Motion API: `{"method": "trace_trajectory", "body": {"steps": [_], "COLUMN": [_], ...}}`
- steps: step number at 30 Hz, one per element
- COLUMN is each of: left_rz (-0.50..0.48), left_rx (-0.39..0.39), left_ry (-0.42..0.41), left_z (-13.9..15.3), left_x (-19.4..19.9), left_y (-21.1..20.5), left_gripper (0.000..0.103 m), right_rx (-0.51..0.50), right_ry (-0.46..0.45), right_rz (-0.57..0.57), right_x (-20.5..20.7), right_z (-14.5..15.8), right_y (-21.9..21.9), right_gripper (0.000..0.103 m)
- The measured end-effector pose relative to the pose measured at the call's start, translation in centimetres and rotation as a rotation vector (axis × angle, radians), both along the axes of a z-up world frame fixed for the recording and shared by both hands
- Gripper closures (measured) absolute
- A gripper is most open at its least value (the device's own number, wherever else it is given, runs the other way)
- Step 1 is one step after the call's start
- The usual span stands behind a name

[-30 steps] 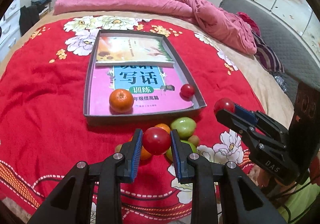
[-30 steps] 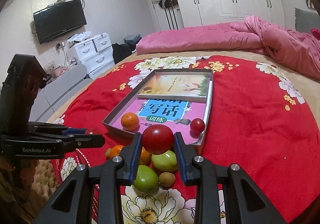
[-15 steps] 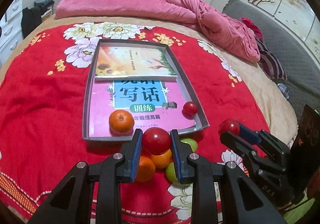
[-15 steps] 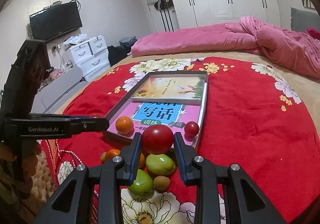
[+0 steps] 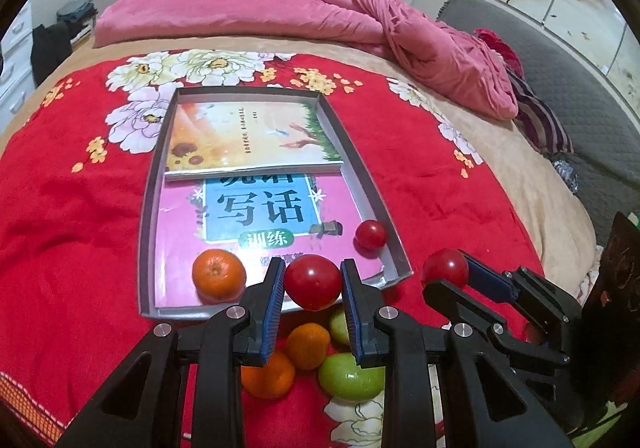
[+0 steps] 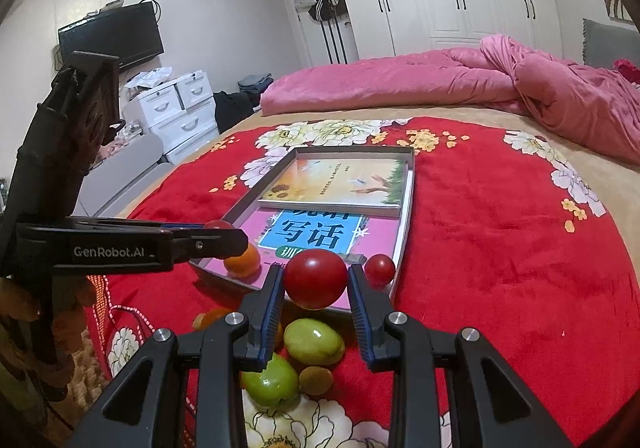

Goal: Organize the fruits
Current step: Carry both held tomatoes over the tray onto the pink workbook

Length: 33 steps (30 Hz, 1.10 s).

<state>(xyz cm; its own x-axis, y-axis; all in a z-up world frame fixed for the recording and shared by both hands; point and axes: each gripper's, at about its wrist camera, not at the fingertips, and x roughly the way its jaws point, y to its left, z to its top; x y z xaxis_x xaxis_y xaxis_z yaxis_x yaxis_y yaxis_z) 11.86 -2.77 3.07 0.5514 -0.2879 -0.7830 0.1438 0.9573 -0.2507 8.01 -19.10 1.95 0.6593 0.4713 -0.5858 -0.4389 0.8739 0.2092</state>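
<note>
My left gripper (image 5: pixel 313 268) is shut on a red tomato (image 5: pixel 313 284), held just above the near rim of the grey tray (image 5: pixel 394 232). To its right, my right gripper (image 5: pixel 446 274) is shut on a second red tomato (image 5: pixel 445 273). In the right wrist view, that tomato (image 6: pixel 315 279) sits between the right gripper's (image 6: pixel 315 276) blue pads, in front of the tray's near rim (image 6: pixel 405 216). The left gripper (image 6: pixel 220 231) comes in from the left over the tray's corner. Inside the tray lie an orange (image 5: pixel 219 275) and a small red tomato (image 5: pixel 371 235).
Two books lie flat in the tray, a pink one (image 5: pixel 256 208) and a yellow-green one (image 5: pixel 248 136). Loose oranges (image 5: pixel 307 346) and green fruits (image 5: pixel 351 376) are heaped on the red flowered blanket (image 5: pixel 72 208) below both grippers. A pink quilt (image 5: pixel 280 16) lies behind.
My left gripper has carried its tomato forward from above the fruit heap to the tray's near rim. The right gripper has edged slightly closer, still gripping its tomato.
</note>
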Motion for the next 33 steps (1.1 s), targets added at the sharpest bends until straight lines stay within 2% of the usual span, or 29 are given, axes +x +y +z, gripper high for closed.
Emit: {"method": "trace_trajectory", "body": {"steps": [9,33], "left_rz": [-0.012,-0.134], "left_rx": [0.014,0.087], "left_ry": [0.028,0.141], "left_z": [-1.5,-5.8], "left_x": [1.7,4.7], "left_y": [-0.9,-2.6], "left_gripper": [0.074,0.074], "right_rx": [-0.019,-0.146], "right_ry": [0.009,0.047], "right_rz": [-0.012,0.013], "right_x": [1.4,4.3], "right_z": [-0.5,-3.4], "right_y": [0.0,1.1], "right_gripper": [0.071,0.071]}}
